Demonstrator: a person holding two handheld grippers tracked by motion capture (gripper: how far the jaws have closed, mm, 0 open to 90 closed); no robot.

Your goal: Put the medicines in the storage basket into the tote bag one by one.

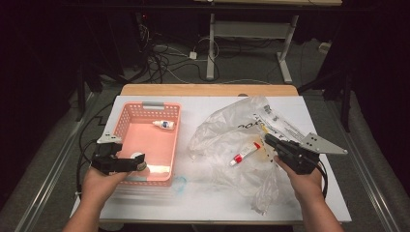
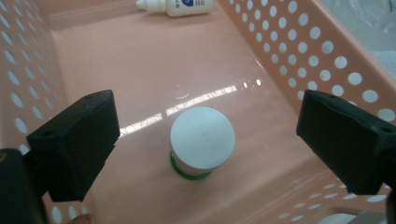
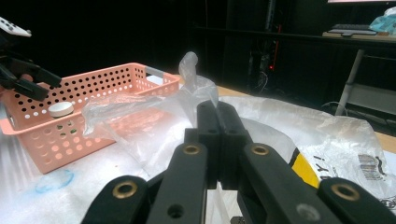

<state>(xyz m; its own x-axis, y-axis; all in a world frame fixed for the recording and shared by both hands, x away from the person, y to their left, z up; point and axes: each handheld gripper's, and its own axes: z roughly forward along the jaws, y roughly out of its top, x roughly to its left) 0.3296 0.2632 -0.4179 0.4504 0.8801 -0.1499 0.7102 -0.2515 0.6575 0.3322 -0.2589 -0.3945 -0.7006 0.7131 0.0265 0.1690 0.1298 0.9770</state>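
A pink perforated basket (image 1: pixel 126 113) stands on the left of the table. On its floor, a small white-capped jar (image 2: pixel 201 137) with a green base stands upright near the front. My left gripper (image 2: pixel 210 140) hangs open over that jar, one jaw on each side and neither touching it. A white bottle (image 1: pixel 164 125) lies at the basket's far end. On the right, my right gripper (image 1: pixel 268 139) is shut on the film of a crumpled clear plastic bag (image 1: pixel 227 130). A red and white tube (image 1: pixel 245 153) lies inside the bag.
White padding (image 1: pixel 203 198) covers the table, with a wooden edge (image 1: pixel 208 90) at the back. A faint blue ring mark (image 1: pixel 180 184) sits in front of the basket. Cables and desk legs (image 1: pixel 211 48) lie on the floor beyond.
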